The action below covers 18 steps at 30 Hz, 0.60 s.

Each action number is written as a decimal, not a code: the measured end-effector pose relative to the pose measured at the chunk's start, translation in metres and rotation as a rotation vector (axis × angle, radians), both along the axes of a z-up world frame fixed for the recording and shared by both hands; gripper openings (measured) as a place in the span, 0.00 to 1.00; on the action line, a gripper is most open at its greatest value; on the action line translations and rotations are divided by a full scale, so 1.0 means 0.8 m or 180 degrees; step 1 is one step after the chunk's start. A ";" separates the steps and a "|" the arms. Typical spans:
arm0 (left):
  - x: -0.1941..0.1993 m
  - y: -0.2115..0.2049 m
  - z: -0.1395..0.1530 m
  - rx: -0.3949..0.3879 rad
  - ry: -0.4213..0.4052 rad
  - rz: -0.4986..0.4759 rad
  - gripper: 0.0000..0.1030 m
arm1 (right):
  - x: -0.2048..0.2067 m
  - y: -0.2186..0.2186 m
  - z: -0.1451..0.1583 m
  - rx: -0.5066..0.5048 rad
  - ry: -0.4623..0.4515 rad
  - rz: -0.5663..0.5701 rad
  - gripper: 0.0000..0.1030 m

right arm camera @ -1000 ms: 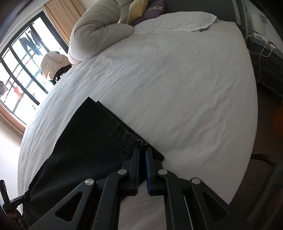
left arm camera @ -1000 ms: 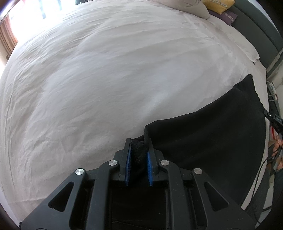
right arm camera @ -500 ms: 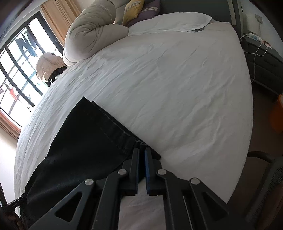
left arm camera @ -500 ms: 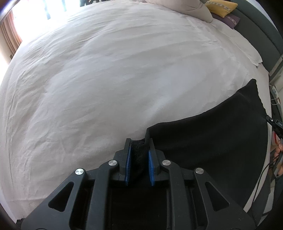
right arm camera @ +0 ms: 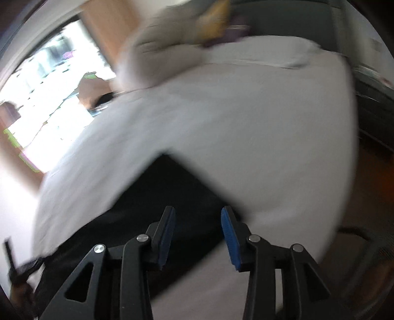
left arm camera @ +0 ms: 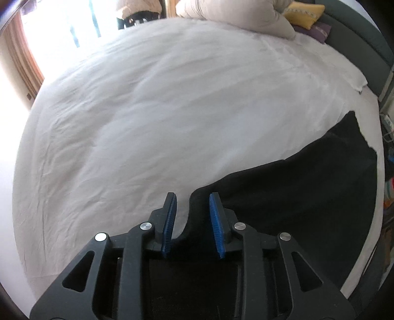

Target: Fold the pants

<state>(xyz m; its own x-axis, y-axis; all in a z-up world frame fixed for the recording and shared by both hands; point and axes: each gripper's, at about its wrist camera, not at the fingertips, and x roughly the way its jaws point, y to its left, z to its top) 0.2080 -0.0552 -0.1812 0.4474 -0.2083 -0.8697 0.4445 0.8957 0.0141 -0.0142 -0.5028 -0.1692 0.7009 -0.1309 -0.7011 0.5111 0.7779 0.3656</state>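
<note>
One pair of black pants (left arm camera: 295, 197) lies on one bed (left arm camera: 147, 123).

We carry two matching tools. Left gripper (left arm camera: 192, 199): matte black angular linkage arms, triangular cut-outs at 7 and 5 o'clock, four round silver screws, ribbed blue pads (left arm camera: 216, 225). Right gripper (right arm camera: 198, 213): same black frame, silver screws, blue pads (right arm camera: 230, 242).

Daylight flooding from window (left arm camera: 73, 22) ahead of me, glare blown out there, my left view sharp, my right view motion-smeared throughout, fisheye bending bed (left arm camera: 172, 110) edges, corners vignetted dark.
</note>
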 end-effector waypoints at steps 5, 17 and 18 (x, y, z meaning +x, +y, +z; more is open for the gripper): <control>-0.020 -0.003 0.002 -0.0087 -0.0051 -0.0065 0.26 | 0.068 0.072 -0.030 0.0151 0.0145 0.0927 0.45; -0.051 0.028 0.015 -0.0337 -0.0299 0.0238 0.49 | 0.031 0.018 -0.036 -0.0031 0.0616 0.0194 0.30; -0.059 0.027 0.020 -0.0353 -0.0351 0.0229 0.49 | 0.038 0.028 -0.027 -0.0012 0.0494 0.0316 0.32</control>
